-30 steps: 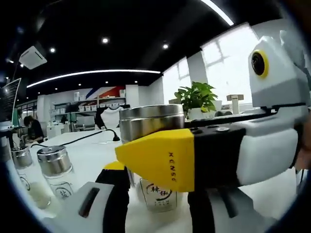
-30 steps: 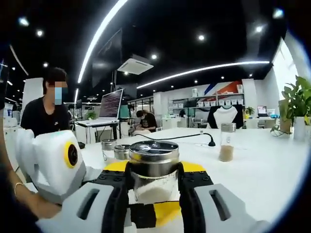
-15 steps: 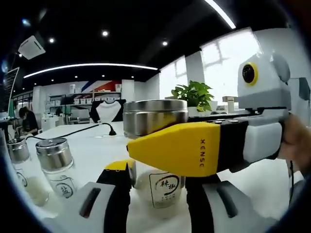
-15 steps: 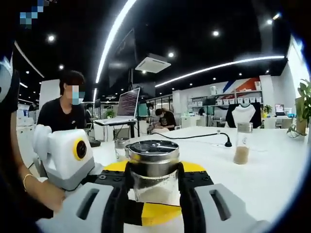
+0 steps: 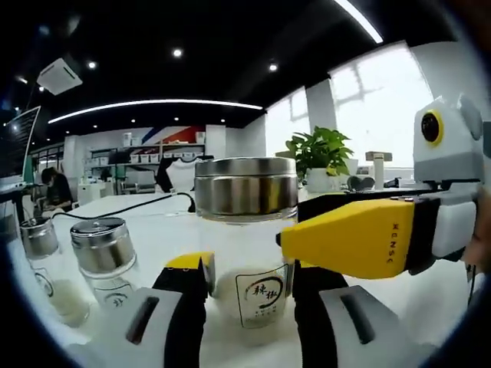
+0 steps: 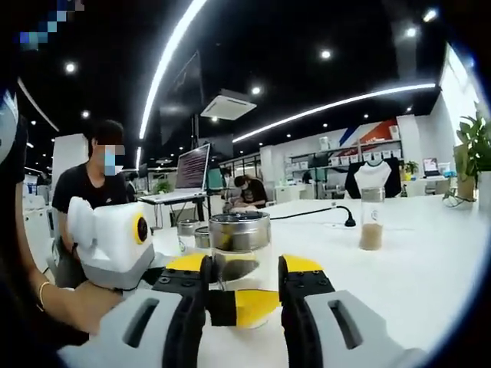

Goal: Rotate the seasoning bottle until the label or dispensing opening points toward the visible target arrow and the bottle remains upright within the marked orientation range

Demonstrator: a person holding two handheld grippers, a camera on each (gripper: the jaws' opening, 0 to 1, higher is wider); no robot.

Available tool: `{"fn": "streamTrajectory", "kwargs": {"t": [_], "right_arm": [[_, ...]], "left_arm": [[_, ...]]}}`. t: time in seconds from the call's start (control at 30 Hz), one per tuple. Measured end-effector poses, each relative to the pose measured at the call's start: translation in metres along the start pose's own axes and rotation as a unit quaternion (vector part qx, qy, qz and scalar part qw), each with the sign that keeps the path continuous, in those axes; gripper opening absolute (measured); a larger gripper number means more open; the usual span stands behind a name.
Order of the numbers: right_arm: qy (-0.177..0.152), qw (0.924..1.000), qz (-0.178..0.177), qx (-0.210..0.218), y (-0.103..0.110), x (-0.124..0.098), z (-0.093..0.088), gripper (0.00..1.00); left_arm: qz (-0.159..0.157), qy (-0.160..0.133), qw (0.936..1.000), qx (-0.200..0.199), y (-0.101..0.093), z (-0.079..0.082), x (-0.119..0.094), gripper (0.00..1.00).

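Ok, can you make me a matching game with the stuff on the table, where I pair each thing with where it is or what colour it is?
Things:
1. seasoning bottle
2. potted plant
3. bottle with brown powder
4. black cable

Descriptions:
A. stands alone, far out on the white table
B. green leaves, by the window
C. between the left tongs
D. thin dark line across the table

Pairs: 1-C, 2-B, 3-A, 4-D

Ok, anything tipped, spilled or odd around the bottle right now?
Nothing stands out. The seasoning bottle stands upright on the white table, steel lid on, label facing the left hand-held gripper, whose jaws flank it. The two small jars beside it are upright too, and no powder lies spilled.
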State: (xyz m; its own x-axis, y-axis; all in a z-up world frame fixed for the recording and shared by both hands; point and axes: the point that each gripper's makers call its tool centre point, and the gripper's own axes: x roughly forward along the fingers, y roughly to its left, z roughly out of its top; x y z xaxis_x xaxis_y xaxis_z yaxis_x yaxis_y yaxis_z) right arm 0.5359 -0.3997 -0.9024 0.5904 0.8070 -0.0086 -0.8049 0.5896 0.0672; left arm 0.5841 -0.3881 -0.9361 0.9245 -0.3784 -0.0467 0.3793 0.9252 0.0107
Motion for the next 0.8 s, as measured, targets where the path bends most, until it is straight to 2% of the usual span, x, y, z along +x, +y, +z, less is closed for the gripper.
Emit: {"fn": "streamTrajectory", "kwargs": {"t": [0.47, 0.8], "right_arm": [[0.011, 0.9997, -0.005, 0.021, -0.006, -0.002, -0.010, 0.32], [0.010, 0.9995, -0.012, 0.026, -0.010, -0.002, -0.010, 0.32]], "left_arm": [[0.031, 0.002, 0.9995, -0.010, 0.022, -0.002, -0.001, 0.45], [0.037, 0.002, 0.9993, -0.008, 0.022, -0.002, -0.002, 0.45]]}}
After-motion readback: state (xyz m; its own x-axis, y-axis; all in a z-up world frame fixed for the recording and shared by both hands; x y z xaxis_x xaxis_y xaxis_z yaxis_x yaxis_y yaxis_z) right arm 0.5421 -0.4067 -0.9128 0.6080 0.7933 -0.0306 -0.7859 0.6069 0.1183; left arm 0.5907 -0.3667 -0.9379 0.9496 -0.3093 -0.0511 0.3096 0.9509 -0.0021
